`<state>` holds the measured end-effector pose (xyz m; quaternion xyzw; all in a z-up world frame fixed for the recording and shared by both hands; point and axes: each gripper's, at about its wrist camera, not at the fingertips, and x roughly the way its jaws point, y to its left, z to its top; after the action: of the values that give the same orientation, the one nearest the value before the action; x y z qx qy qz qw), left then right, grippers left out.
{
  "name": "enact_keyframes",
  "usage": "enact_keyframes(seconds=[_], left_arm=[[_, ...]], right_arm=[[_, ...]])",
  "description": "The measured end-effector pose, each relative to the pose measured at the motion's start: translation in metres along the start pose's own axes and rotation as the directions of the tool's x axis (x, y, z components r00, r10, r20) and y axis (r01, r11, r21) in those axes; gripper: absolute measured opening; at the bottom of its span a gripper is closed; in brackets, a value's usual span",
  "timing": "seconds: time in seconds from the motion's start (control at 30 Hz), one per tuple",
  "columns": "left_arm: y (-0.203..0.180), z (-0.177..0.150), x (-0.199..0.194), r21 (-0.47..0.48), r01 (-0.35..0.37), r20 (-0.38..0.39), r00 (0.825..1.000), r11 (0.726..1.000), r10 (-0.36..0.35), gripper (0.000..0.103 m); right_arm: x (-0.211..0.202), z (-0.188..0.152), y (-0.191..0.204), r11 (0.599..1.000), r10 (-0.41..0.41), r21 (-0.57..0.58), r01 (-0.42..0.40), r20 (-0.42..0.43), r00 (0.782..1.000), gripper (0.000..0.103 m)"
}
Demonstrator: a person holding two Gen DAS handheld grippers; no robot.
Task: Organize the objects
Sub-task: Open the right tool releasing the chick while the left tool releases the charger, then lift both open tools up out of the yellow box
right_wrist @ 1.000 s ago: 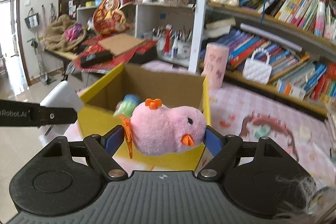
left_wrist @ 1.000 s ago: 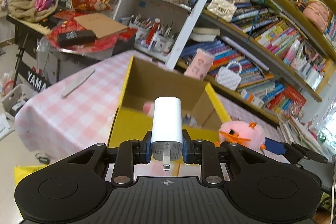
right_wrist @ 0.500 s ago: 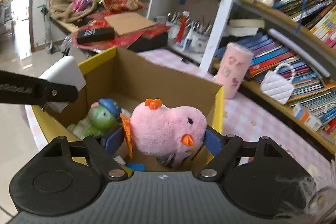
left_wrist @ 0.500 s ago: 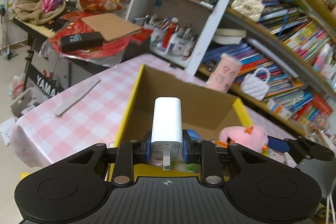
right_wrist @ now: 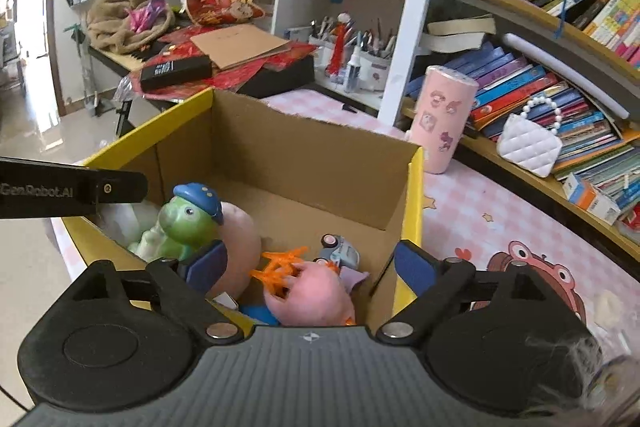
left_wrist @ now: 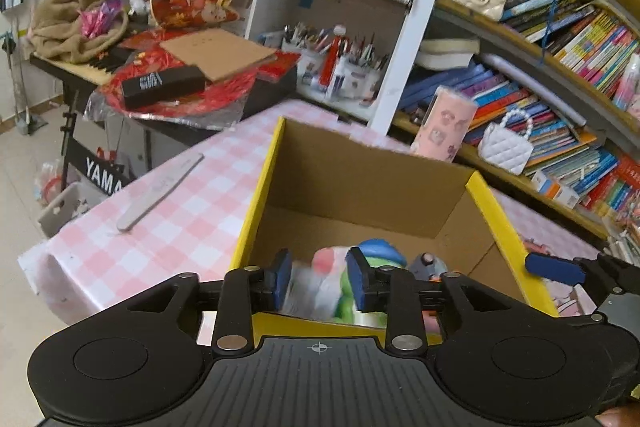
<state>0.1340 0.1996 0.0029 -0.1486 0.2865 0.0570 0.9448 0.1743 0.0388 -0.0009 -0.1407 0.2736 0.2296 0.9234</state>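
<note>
A yellow-edged cardboard box (left_wrist: 472,183) (right_wrist: 414,195) stands on the pink checked table. My left gripper (left_wrist: 320,281) is open over its near edge; a blurred white charger (left_wrist: 308,291) is below the jaws, inside the box. My right gripper (right_wrist: 310,263) is open over the box; the pink plush chick (right_wrist: 316,299) lies in the box below it, upside down. A green dinosaur toy (right_wrist: 184,223) with a blue cap, a pink ball (right_wrist: 240,239) and a small toy car (right_wrist: 340,253) also lie in the box.
A pink tumbler (right_wrist: 446,119) stands behind the box by the bookshelf (right_wrist: 560,39). A long grey strip (left_wrist: 160,191) lies on the table (left_wrist: 168,223) to the left. A cluttered keyboard stand (left_wrist: 100,163) is beyond the table's left edge. The left gripper's arm (right_wrist: 72,193) shows in the right wrist view.
Both grippers have opened over the box. The white charger has left the left jaws and the pink chick has dropped from the right jaws into the box.
</note>
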Motion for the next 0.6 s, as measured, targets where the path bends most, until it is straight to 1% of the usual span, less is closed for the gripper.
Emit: enact_keyframes(seconds=[0.03,0.13,0.17,0.23,0.33,0.4,0.5,0.6], left_arm=[[-0.001,0.001,-0.004,0.003,0.0,0.014,1.0,1.0,0.0,0.046],[-0.004,0.003,-0.022,0.015,0.012,0.065,0.998,1.0,-0.013,0.057],[-0.004,0.004,-0.029,0.019,0.016,0.079,0.997,1.0,-0.017,0.059],[-0.005,0.007,-0.044,0.024,0.025,0.11,0.994,0.999,-0.027,0.068],[-0.005,0.006,-0.065,0.032,0.035,0.146,0.988,0.999,-0.039,0.076],[-0.005,0.004,-0.075,0.037,0.041,0.153,0.987,0.998,-0.046,0.08],[-0.003,-0.004,-0.086,0.04,0.048,0.146,0.988,0.998,-0.053,0.085],[0.003,-0.015,-0.094,0.026,0.058,0.115,0.992,0.998,-0.061,0.087]], right_arm=[[-0.004,0.0,-0.001,1.0,-0.006,0.008,0.006,0.009,1.0,0.092],[-0.02,0.001,-0.002,0.999,-0.025,0.043,0.023,0.044,0.999,0.092],[-0.027,0.001,-0.003,0.998,-0.032,0.057,0.029,0.059,0.998,0.092],[-0.04,0.002,-0.003,0.996,-0.044,0.078,0.037,0.079,0.996,0.092],[-0.059,-0.002,-0.002,0.993,-0.06,0.103,0.049,0.1,0.993,0.092],[-0.072,-0.008,0.001,0.992,-0.069,0.111,0.058,0.103,0.992,0.092],[-0.087,-0.022,0.007,0.991,-0.075,0.118,0.063,0.094,0.993,0.092],[-0.098,-0.037,0.014,0.989,-0.088,0.128,0.078,0.073,0.993,0.092]])
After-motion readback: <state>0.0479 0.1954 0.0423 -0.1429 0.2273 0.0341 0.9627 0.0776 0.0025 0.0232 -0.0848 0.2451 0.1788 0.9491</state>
